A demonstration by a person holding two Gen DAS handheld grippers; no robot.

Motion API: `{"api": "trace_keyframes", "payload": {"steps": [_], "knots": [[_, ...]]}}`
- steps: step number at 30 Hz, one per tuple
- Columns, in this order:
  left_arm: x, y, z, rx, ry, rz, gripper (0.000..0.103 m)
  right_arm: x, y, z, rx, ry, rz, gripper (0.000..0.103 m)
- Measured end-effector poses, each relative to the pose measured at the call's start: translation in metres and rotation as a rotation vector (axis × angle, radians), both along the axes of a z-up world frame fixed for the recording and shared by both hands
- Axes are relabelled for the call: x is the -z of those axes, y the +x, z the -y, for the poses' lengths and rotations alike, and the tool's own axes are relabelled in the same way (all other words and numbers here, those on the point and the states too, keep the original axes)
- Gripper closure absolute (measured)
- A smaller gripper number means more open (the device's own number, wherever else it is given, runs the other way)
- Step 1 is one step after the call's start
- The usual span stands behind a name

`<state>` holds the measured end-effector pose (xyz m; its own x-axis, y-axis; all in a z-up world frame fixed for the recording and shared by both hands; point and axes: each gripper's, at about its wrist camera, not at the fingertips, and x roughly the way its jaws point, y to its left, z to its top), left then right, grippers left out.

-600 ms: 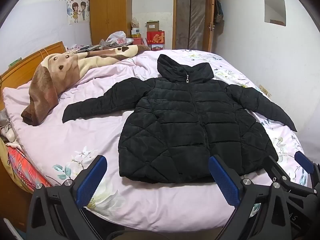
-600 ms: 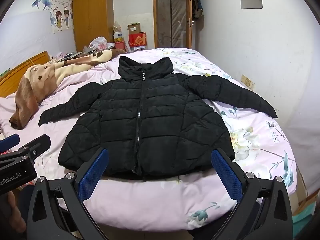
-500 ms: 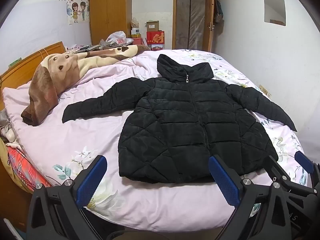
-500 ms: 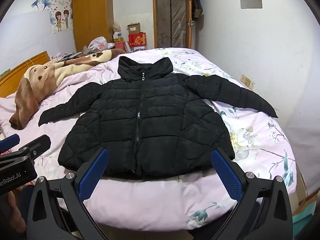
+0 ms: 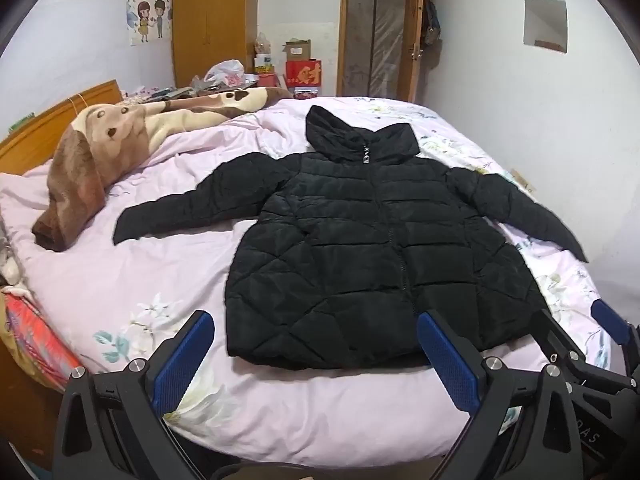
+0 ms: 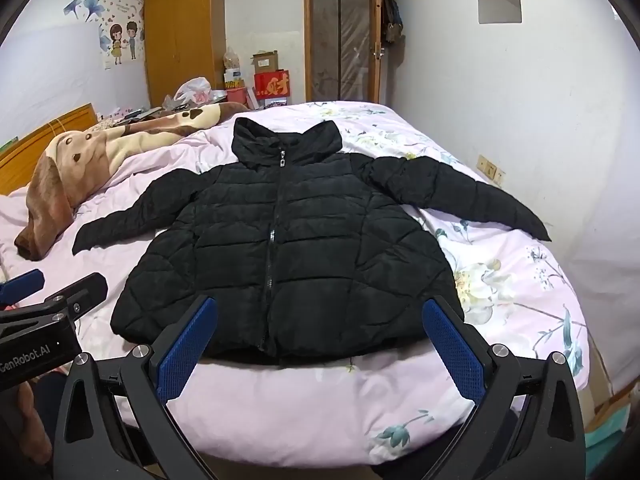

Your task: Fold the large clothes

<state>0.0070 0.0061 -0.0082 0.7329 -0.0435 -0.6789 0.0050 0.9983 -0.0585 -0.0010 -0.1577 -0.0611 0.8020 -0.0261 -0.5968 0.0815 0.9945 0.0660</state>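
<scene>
A black quilted hooded jacket (image 5: 376,252) lies flat, zipped and face up on the pink floral bed sheet (image 5: 132,280), both sleeves spread out. It also shows in the right wrist view (image 6: 288,256). My left gripper (image 5: 316,356) is open and empty, held above the near bed edge in front of the jacket's hem. My right gripper (image 6: 320,344) is open and empty, also just before the hem. The right gripper shows at the right edge of the left wrist view (image 5: 592,344); the left gripper shows at the left of the right wrist view (image 6: 52,296).
A brown and cream plush blanket (image 5: 104,160) lies along the left of the bed by the wooden headboard (image 5: 40,136). A wardrobe (image 5: 212,24), boxes (image 5: 304,68) and a door (image 5: 376,36) stand at the far wall. A white wall (image 6: 540,120) runs close along the bed's right side.
</scene>
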Motion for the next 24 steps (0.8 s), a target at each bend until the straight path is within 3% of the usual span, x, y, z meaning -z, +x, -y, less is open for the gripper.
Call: {"api": "trace_keyframes", "payload": {"steps": [6,24], "knots": [[-0.002,0.006,-0.008,0.013,-0.05,0.045,0.002,0.004,0.008,0.004,0.03,-0.004,0.007,0.001],[-0.006,0.008,-0.006,-0.088,0.103,0.004,0.002,0.001,0.01,0.003,0.015,0.009,0.022,0.001]]}}
